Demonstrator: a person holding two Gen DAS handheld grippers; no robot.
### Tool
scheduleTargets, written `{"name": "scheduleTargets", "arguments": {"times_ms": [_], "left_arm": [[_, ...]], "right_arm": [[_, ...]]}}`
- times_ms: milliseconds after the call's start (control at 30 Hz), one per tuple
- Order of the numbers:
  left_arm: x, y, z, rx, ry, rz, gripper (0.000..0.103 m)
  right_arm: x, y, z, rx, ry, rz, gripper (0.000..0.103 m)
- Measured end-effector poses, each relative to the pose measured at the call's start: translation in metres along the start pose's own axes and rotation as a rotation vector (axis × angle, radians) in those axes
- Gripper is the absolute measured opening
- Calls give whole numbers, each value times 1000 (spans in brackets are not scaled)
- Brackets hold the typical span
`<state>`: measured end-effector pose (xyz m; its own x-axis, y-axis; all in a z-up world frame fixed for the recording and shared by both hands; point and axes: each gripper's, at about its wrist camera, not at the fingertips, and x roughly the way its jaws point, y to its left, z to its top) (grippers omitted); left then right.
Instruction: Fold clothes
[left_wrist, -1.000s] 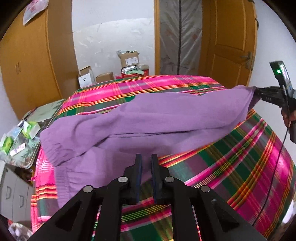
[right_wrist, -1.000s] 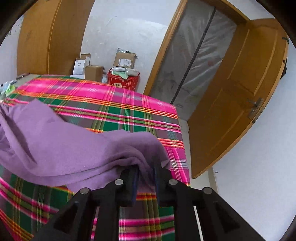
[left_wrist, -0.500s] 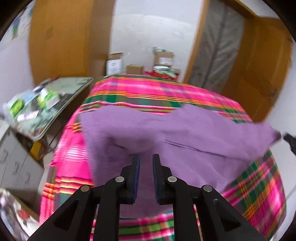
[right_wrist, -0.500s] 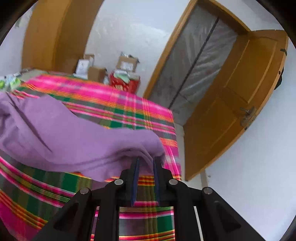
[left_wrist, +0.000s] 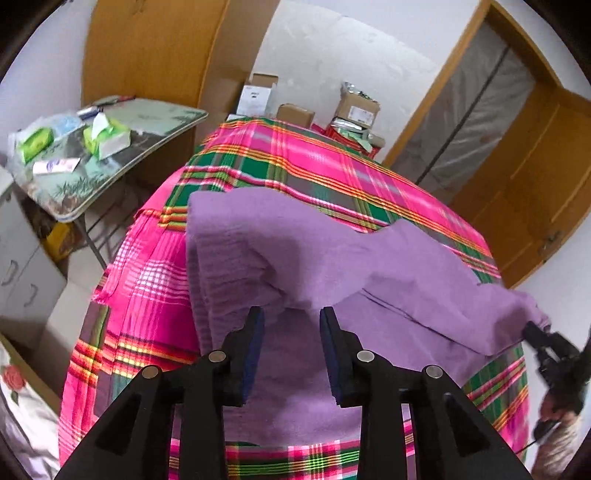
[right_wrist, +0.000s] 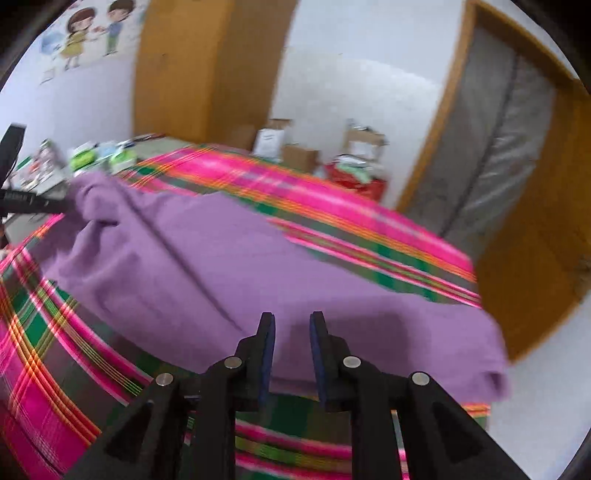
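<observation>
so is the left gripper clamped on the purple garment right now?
No: the left gripper is open, its pads apart above the purple garment.

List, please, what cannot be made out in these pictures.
- Whether the right tool grips the garment: right wrist view, motion blur.
- Garment's near edge: left wrist view, hidden behind the left tool.
- Print on the boxes: both views, too small.
- Hand: left wrist view, blurred and cut off by the edge.
</observation>
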<state>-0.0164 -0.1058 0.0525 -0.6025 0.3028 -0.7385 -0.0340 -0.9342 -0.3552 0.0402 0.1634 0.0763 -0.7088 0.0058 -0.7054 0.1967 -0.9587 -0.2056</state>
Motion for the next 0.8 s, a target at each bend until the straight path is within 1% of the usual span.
{"name": "scheduleTargets", "arguments": {"times_ms": [100, 133, 200, 300, 400, 467, 500, 567, 600, 633, 700, 733, 800], "left_arm": [[2, 7, -2, -34, 19, -25, 32], [3, 9, -2, -46, 25, -39, 32], [7, 13, 0, -80, 41, -71, 32], [12, 19, 5, -139, 53, -115, 32], [17, 20, 11, -158, 52, -120, 32], [22, 22, 14, -172, 60, -113, 32], [23, 23, 15, -183, 55, -116, 32], [25, 22, 17, -183, 46, -119, 32], [25, 22, 19, -186, 43, -122, 32], [25, 23, 20, -190, 40, -125, 32], [25, 23, 22, -198, 34, -131, 31], [24, 22, 24, -192, 24, -128, 30], [22, 20, 28, -178, 7, -126, 30]], "right_arm": [[26, 13, 1, -21, 37, 59, 24], [32, 14, 1, -15, 50, 89, 27], [42, 16, 1, 4, 76, 154, 30], [51, 25, 1, -30, 100, 174, 33], [60, 35, 0, -66, 122, 190, 34], [65, 38, 1, -77, 133, 179, 34], [67, 38, 1, -77, 136, 174, 33], [69, 41, 4, -82, 133, 162, 20], [69, 41, 8, -79, 125, 155, 9], [69, 39, 12, -74, 116, 146, 6], [69, 36, 21, -64, 98, 130, 6], [68, 35, 26, -59, 89, 122, 5], [68, 32, 34, -49, 71, 105, 5]]}}
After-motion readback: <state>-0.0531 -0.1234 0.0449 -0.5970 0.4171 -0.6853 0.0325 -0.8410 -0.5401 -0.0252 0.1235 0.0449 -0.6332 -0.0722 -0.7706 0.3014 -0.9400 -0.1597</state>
